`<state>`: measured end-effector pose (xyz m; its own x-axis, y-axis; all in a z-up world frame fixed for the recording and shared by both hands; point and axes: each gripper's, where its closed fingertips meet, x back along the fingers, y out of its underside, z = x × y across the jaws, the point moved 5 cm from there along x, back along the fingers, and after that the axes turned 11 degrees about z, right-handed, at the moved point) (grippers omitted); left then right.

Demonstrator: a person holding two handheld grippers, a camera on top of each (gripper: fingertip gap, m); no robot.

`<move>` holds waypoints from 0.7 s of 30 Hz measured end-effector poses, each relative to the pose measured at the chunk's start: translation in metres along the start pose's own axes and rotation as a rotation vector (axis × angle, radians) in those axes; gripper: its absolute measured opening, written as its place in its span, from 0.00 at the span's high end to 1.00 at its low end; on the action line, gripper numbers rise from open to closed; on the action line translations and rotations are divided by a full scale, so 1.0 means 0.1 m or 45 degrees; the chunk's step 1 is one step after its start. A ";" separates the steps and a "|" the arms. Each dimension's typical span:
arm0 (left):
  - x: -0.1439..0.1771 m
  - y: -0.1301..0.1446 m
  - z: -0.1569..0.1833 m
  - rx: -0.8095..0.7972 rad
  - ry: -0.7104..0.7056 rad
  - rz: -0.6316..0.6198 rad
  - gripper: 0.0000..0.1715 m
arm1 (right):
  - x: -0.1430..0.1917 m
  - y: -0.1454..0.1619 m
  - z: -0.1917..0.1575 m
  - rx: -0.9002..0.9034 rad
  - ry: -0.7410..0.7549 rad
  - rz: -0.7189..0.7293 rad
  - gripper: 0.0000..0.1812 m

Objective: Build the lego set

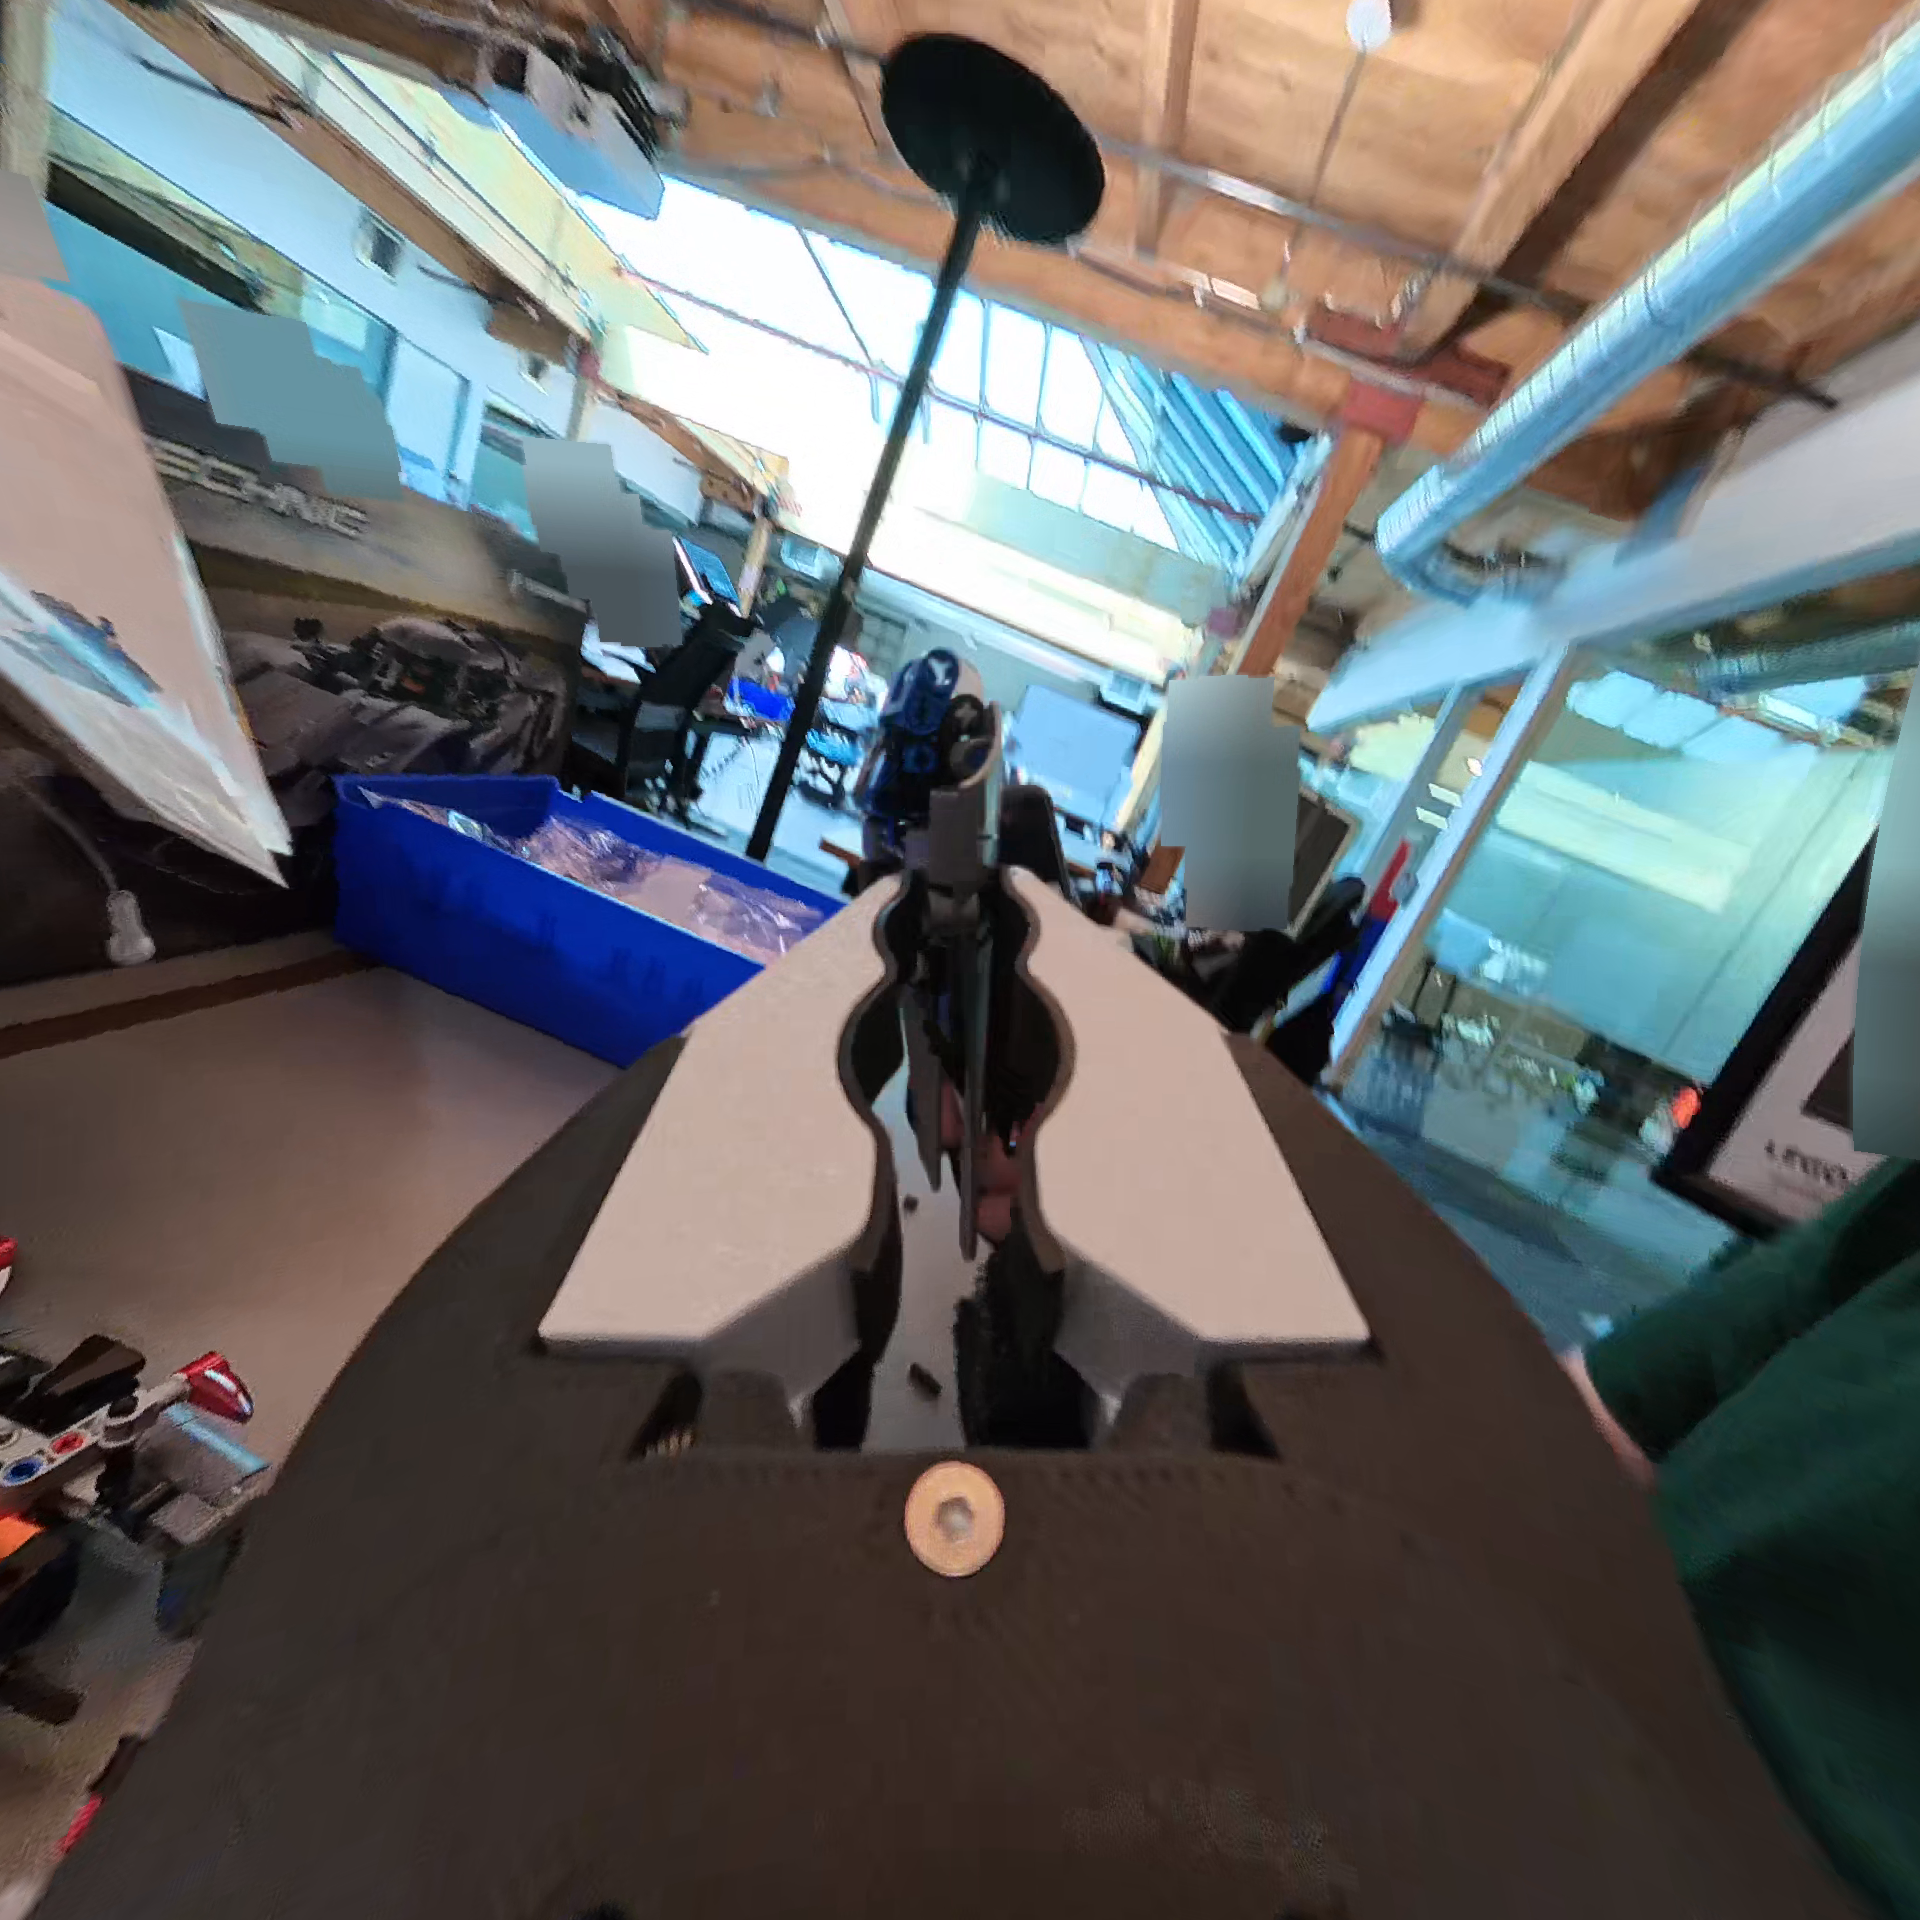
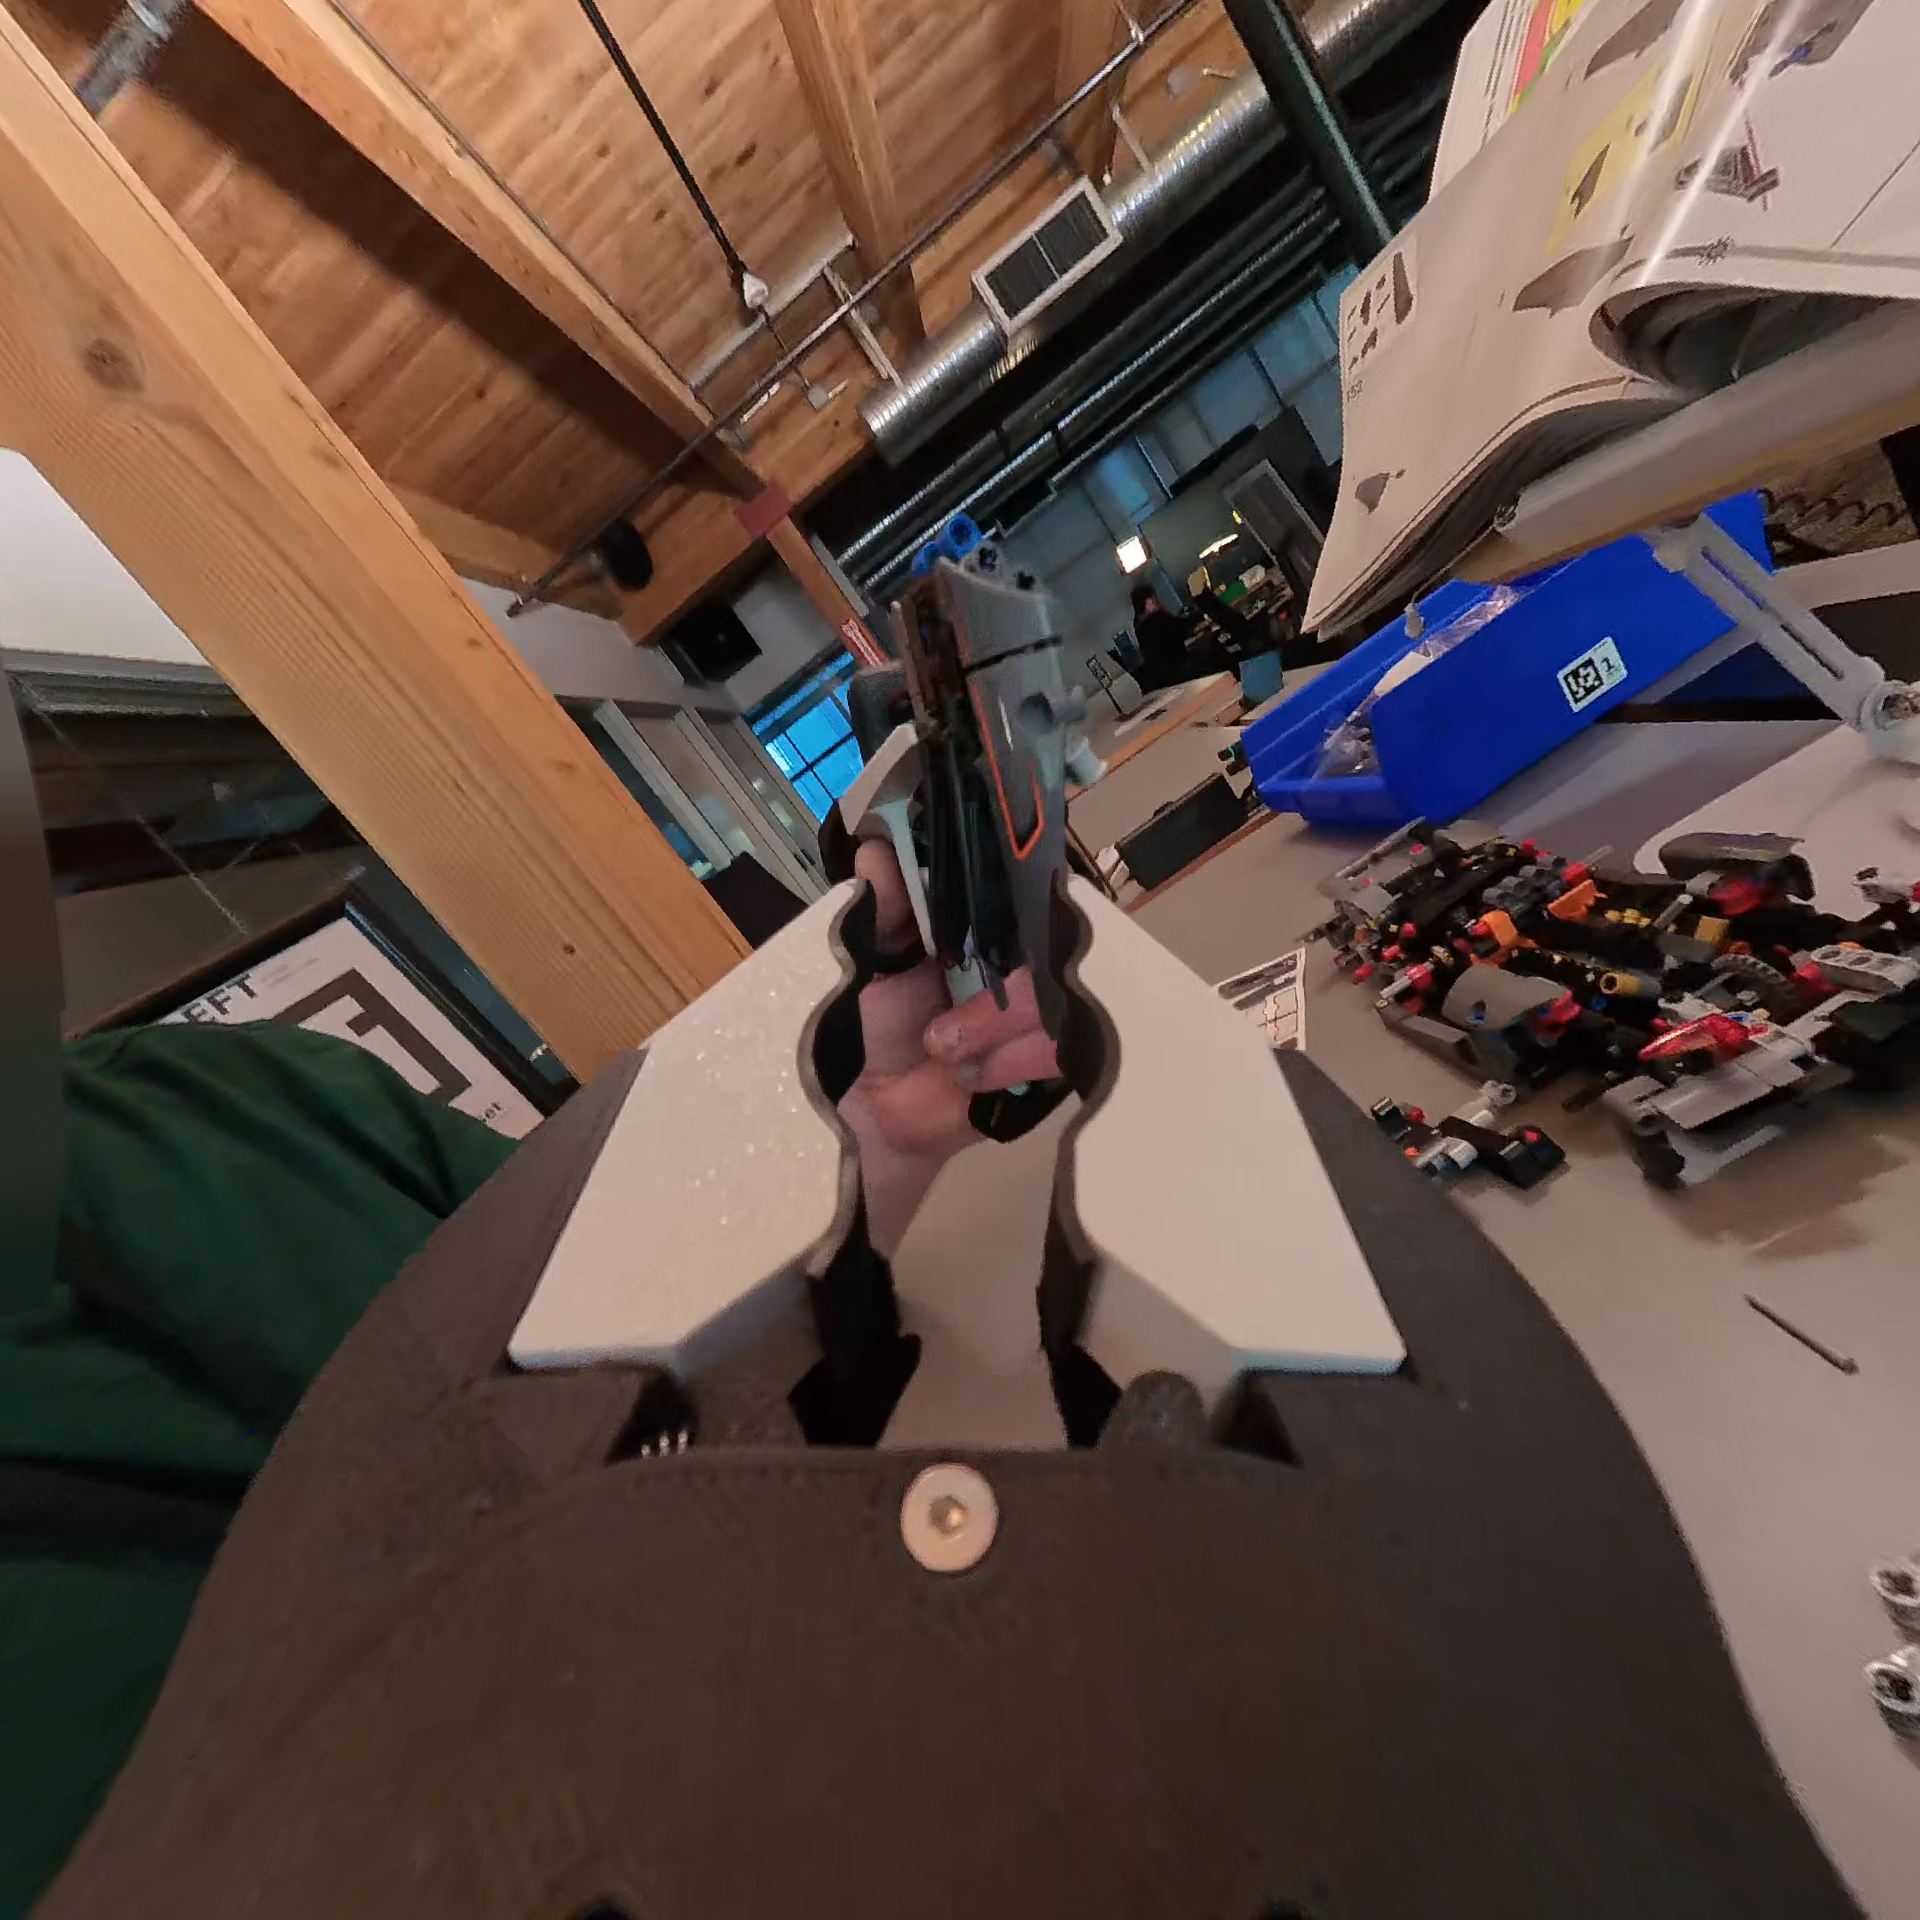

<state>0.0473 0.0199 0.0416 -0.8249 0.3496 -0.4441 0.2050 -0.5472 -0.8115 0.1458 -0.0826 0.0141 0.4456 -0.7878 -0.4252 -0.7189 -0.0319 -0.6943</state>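
Observation:
My left gripper [image 1: 956,894] is shut on a slim Lego sub-assembly [image 1: 951,821] of grey panels and blue pins, held upright in the air and seen edge-on. In the right wrist view the same sub-assembly [image 2: 997,748] shows a grey panel with an orange stripe. One white finger of the left gripper [image 2: 888,800] clamps it from the left. My right gripper [image 2: 966,904] is open, its fingers on either side of the sub-assembly's lower end. A hand [image 2: 925,1081] shows through the gap. The partly built car model [image 2: 1621,966] lies on the grey table [image 2: 1558,1299], and also shows in the left wrist view [image 1: 83,1434].
A blue bin [image 2: 1507,717] [image 1: 540,935] with plastic bags stands at the back. An open instruction booklet [image 2: 1558,312] rests on a stand above it. A small black and red piece [image 2: 1475,1138] and a sticker sheet [image 2: 1273,997] lie near the model. A green sleeve [image 1: 1787,1455] is close by. There is about 6 centimeters between the tips of the two grippers. From either gripper's tips it is about 25 centimeters to the partly built car model [image 2: 1621,966].

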 end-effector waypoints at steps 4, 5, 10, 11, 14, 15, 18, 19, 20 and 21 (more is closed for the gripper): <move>-0.01 0.06 -0.01 0.086 0.022 0.072 0.94 | -0.03 0.07 0.05 0.008 0.037 0.032 0.82; -0.01 0.07 -0.01 0.096 0.039 0.072 0.94 | -0.04 0.07 0.03 0.030 0.028 0.032 0.82; -0.03 0.17 0.09 0.126 0.182 -0.037 0.94 | -0.12 -0.06 -0.04 0.223 0.042 -0.013 0.80; -0.04 0.18 0.10 0.117 0.194 -0.042 0.94 | -0.14 -0.06 -0.04 0.215 0.023 -0.034 0.79; -0.07 0.20 0.13 0.105 0.239 -0.051 0.94 | -0.20 -0.01 -0.07 0.135 -0.134 -0.077 0.86; -0.06 0.20 0.12 0.113 0.246 -0.035 0.94 | -0.21 -0.01 -0.07 0.103 -0.168 -0.061 0.89; -0.03 0.22 0.10 0.106 0.273 -0.054 0.93 | -0.19 0.02 -0.05 0.105 -0.200 -0.071 0.92; -0.02 0.23 0.08 0.106 0.270 -0.065 0.93 | -0.19 0.03 -0.04 0.120 -0.197 -0.082 0.93; 0.00 0.23 0.06 0.107 0.266 -0.078 0.92 | -0.19 0.04 -0.04 0.132 -0.190 -0.109 0.93; 0.01 0.23 0.02 0.094 0.237 -0.082 0.89 | -0.19 0.04 -0.02 0.153 -0.163 -0.143 0.94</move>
<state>0.0499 0.0065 0.0233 -0.7221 0.5164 -0.4603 0.1099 -0.5712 -0.8134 0.1334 -0.0695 0.0204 0.5891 -0.6988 -0.4058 -0.5953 -0.0357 -0.8027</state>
